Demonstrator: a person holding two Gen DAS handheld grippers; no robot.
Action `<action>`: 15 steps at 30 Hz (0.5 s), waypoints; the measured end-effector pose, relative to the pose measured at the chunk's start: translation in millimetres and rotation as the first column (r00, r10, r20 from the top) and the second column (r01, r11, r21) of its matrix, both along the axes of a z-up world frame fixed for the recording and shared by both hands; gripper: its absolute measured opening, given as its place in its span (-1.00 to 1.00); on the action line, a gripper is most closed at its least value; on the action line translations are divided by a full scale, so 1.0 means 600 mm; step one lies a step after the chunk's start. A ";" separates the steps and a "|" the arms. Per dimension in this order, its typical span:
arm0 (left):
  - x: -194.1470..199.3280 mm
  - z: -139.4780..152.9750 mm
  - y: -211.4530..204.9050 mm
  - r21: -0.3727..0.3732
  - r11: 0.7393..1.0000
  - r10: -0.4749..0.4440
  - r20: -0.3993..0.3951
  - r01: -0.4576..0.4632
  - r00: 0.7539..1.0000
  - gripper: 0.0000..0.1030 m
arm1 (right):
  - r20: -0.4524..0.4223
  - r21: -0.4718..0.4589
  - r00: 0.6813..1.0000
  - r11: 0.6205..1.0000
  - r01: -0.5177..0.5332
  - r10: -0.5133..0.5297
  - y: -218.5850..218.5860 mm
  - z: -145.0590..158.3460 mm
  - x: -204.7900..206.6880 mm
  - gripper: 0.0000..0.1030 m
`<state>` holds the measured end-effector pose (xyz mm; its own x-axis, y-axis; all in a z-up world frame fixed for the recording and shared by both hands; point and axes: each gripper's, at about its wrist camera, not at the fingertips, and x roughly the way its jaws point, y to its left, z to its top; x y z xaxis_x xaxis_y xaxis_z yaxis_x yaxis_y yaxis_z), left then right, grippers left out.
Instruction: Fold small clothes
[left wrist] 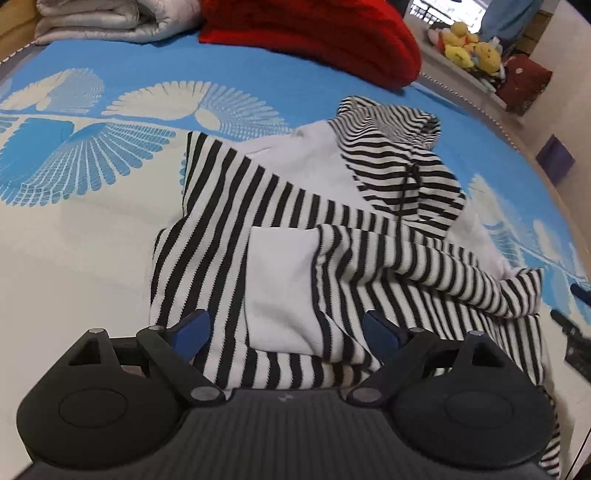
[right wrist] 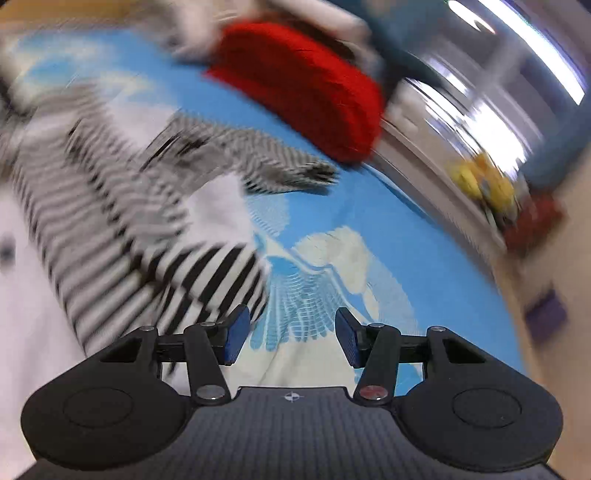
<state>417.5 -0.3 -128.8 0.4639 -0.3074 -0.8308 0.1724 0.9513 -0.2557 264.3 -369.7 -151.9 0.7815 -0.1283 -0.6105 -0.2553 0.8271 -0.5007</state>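
A small black-and-white striped hooded top with a white pocket lies partly folded on a blue and white bedspread. Its hood lies at the far right. My left gripper is open and empty, just above the near hem, fingers either side of the pocket. In the blurred right wrist view the top lies to the left. My right gripper is open and empty over bare bedspread, its left finger beside a striped sleeve end.
A red knitted blanket and a folded grey quilt lie at the far edge of the bed. Plush toys sit on a shelf beyond the bed's right edge. The right gripper shows at the left wrist view's right edge.
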 end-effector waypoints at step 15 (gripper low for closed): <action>0.042 -0.014 0.013 -0.018 0.999 0.044 -0.044 -0.045 0.998 0.80 | -0.130 0.361 0.977 0.926 -0.114 0.171 -0.057 0.047 0.129 -0.94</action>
